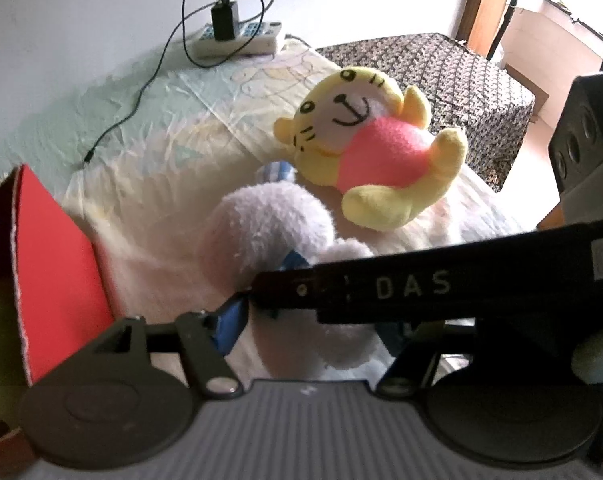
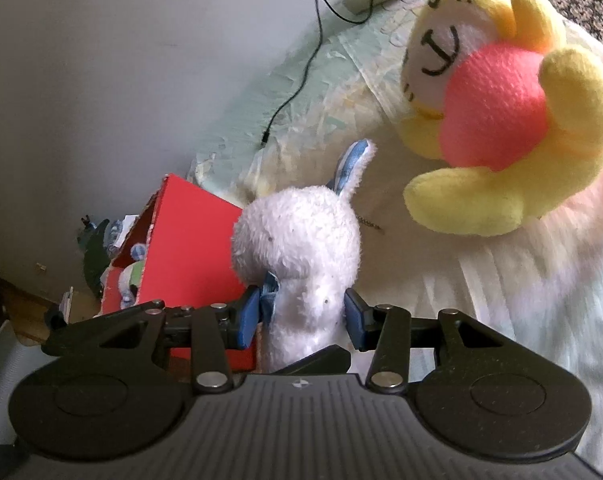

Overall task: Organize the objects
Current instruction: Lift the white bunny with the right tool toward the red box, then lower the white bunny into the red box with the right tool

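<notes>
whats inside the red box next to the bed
The right wrist view shows the open red box holding a few small plush toys, green, white and blue. The box's wall hides the rest, so I cannot tell how full it is.

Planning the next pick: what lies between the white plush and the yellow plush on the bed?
Bare bedsheet, seen in the right wrist view. Only the white plush, held in the right claw, pokes a blue-striped ear toward the yellow plush.

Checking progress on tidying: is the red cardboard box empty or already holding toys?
Holding toys: the red cardboard box stands open, with small plush toys visible inside.
</notes>
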Available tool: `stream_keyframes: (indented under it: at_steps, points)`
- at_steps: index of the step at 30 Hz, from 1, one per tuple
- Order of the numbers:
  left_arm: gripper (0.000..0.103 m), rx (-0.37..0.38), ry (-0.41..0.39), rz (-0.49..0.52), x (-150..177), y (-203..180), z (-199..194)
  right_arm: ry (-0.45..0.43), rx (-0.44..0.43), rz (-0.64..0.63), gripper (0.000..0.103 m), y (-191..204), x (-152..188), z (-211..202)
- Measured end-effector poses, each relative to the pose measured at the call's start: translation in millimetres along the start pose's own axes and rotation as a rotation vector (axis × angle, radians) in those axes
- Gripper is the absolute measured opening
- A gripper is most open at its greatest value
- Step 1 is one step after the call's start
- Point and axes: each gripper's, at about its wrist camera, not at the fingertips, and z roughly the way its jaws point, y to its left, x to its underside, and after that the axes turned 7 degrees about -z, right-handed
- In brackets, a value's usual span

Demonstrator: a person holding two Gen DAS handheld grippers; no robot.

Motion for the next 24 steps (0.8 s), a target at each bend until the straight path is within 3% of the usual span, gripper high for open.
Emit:
stream_keyframes:
  at_steps: [14, 24]
  points:
    - [0.068, -0.008, -0.134, -0.038, 4.0, 26.4, -53.8, -0.038, -0.092, -0.093, 0.047, 43.4, -12.4, -1.7]
    - [0.071, 0.018, -0.269, -0.068, 3.4, 81.7, -98.2, -0.098, -0.092, -0.235, 0.047, 107.9, -28.0, 15.8]
